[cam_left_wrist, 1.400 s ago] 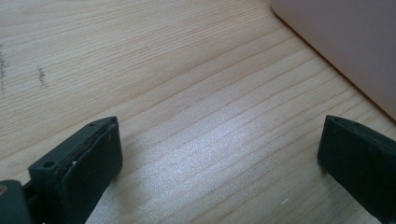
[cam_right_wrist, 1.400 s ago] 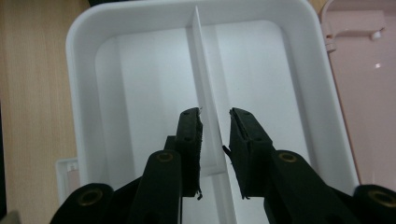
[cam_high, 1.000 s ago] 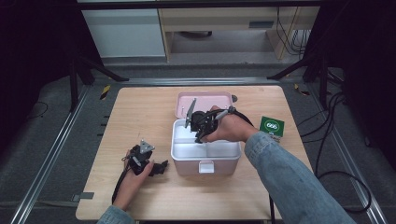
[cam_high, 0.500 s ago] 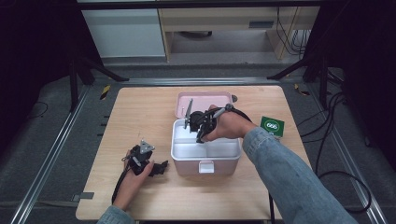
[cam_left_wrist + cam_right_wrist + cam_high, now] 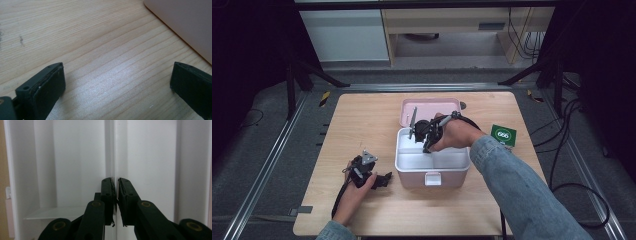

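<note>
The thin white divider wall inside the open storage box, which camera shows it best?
The right gripper view: the thin white divider wall runs up the frame, pinched by the right gripper. The high view shows the hand covering most of it; the left gripper view shows wood and a pink corner.

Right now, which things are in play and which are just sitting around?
In play:
- right tool, shut on the white tray's divider
- pink box holding the white tray
- pink lid behind it

Lying about:
- green card
- left tool, open over bare table
</note>
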`<action>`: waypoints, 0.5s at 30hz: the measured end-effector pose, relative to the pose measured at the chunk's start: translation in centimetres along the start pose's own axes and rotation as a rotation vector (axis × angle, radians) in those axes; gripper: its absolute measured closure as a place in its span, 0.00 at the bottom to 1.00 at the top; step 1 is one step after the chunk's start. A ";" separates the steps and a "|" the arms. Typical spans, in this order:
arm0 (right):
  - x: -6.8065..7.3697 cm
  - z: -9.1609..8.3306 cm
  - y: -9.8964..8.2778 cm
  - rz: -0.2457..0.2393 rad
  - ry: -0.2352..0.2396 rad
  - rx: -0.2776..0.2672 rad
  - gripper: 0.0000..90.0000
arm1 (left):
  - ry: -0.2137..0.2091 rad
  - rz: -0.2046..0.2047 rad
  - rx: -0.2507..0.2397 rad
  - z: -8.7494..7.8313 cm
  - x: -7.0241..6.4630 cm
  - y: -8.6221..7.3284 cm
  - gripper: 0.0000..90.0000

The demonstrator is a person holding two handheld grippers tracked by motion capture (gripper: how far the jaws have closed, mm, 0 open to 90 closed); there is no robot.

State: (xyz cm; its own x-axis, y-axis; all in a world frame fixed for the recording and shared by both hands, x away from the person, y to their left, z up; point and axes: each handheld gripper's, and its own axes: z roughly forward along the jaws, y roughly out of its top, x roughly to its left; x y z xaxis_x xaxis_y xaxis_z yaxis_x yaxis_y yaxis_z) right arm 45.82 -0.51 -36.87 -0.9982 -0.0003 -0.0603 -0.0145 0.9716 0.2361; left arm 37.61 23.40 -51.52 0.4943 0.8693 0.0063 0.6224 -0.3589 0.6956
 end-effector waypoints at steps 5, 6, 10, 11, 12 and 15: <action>0.0 0.0 0.0 -0.005 0.009 -0.001 0.98 | 0.000 0.001 0.001 0.0 0.0 0.0 0.00; 0.0 0.0 -0.1 -0.007 0.009 -0.005 0.98 | 0.000 0.001 0.001 0.0 0.0 0.0 0.00; -0.1 0.0 -0.1 -0.002 0.018 -0.007 0.99 | 0.000 0.001 0.000 0.0 0.0 0.0 0.00; -0.1 0.0 -0.2 -0.005 0.021 -0.006 0.99 | 0.000 0.001 0.000 0.0 0.0 0.0 0.00; -0.1 0.0 -0.2 -0.004 0.024 -0.008 0.99 | 0.000 0.001 0.000 0.0 0.0 0.0 0.00; -0.2 -0.1 -0.2 -0.010 0.027 -0.017 0.99 | 0.000 0.001 0.000 0.0 0.0 0.0 0.00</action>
State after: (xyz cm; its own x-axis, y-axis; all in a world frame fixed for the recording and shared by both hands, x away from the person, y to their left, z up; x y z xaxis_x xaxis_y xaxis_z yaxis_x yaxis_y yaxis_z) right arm 45.98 -0.77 -36.81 -0.9992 -0.0169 -0.0366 -0.0256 0.9675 0.2517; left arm 37.61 23.40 -51.52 0.4947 0.8690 0.0066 0.6222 -0.3595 0.6955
